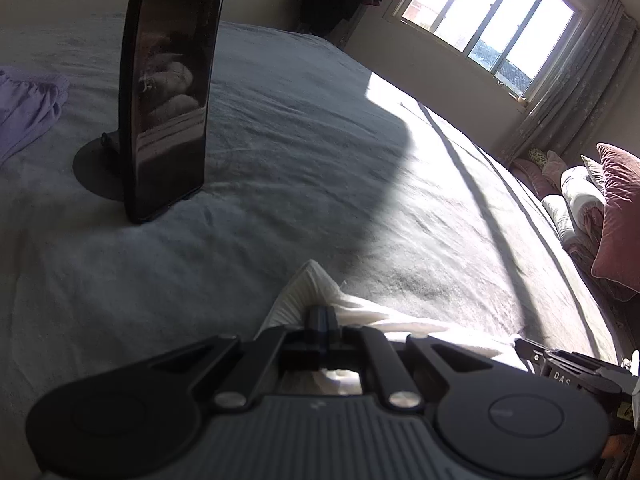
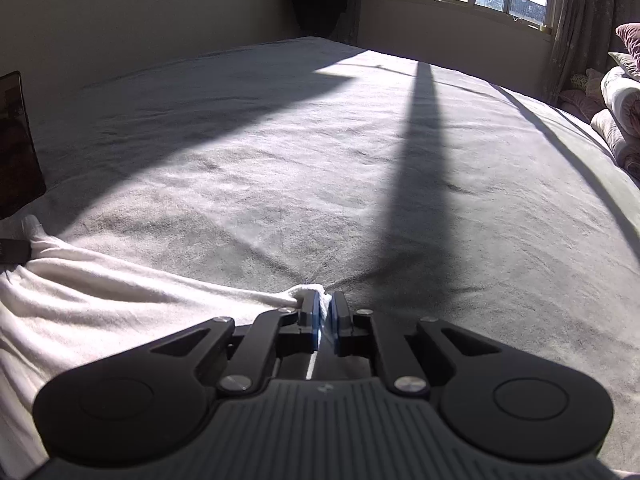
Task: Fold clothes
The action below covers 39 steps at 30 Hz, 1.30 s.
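A white garment lies stretched along the near edge of the grey bed. My right gripper is shut on one corner of it, white cloth bunched between the fingers. My left gripper is shut on the other corner, which stands up as a white point just past the fingertips. The cloth runs taut between the two grippers. The right gripper's body shows at the lower right of the left wrist view. The left gripper's tip shows at the left edge of the right wrist view.
A black phone on a round stand stands upright on the bed, ahead and left of my left gripper. A lilac garment lies at the far left. Pink pillows and rolled bedding are stacked at the right. A window throws sunlight across the bed.
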Each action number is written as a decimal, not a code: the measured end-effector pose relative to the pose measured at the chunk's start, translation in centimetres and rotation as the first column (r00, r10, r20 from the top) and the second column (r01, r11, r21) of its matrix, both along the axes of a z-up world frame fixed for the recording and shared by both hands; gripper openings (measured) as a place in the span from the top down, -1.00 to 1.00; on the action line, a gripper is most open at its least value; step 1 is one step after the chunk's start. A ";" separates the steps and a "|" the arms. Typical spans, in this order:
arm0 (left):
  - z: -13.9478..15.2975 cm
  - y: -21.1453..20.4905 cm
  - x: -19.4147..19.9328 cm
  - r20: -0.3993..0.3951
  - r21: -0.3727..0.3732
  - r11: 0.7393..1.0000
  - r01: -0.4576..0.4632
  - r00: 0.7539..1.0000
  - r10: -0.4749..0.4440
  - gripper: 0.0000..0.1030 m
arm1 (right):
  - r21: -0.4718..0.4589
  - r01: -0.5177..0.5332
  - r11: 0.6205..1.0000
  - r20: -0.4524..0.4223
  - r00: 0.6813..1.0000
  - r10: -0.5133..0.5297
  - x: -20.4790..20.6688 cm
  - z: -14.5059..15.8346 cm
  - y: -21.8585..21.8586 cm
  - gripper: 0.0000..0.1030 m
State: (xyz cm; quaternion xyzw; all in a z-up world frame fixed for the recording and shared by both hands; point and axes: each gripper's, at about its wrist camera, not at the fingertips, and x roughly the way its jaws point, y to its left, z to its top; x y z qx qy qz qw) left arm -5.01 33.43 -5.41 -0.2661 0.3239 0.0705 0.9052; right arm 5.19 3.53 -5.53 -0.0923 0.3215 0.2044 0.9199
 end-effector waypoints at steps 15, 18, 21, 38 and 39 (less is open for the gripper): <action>4.8 -12.4 2.6 0.020 0.036 0.983 0.178 0.984 -0.179 0.31 | 0.134 0.250 0.959 -0.012 0.968 -0.251 -5.1 6.1 -15.2 0.10; 4.4 -15.9 4.0 0.000 0.000 0.962 0.272 0.962 -0.272 0.33 | 0.119 0.312 0.943 -0.006 0.950 -0.314 -6.5 6.1 -18.5 0.10; 3.5 -19.0 4.8 -0.013 -0.044 0.933 0.356 0.934 -0.357 0.36 | 0.115 0.368 0.923 0.009 0.928 -0.372 -7.9 5.8 -21.7 0.10; 1.3 -29.8 3.7 0.100 -0.043 0.774 0.632 0.773 -0.626 0.42 | 0.040 0.265 0.963 0.016 0.964 -0.266 -9.2 1.8 -28.2 0.23; 1.4 -30.2 3.4 0.115 -0.025 0.758 0.651 0.755 -0.645 0.45 | 0.037 0.251 0.967 -0.003 0.968 -0.251 -9.3 1.4 -28.6 0.58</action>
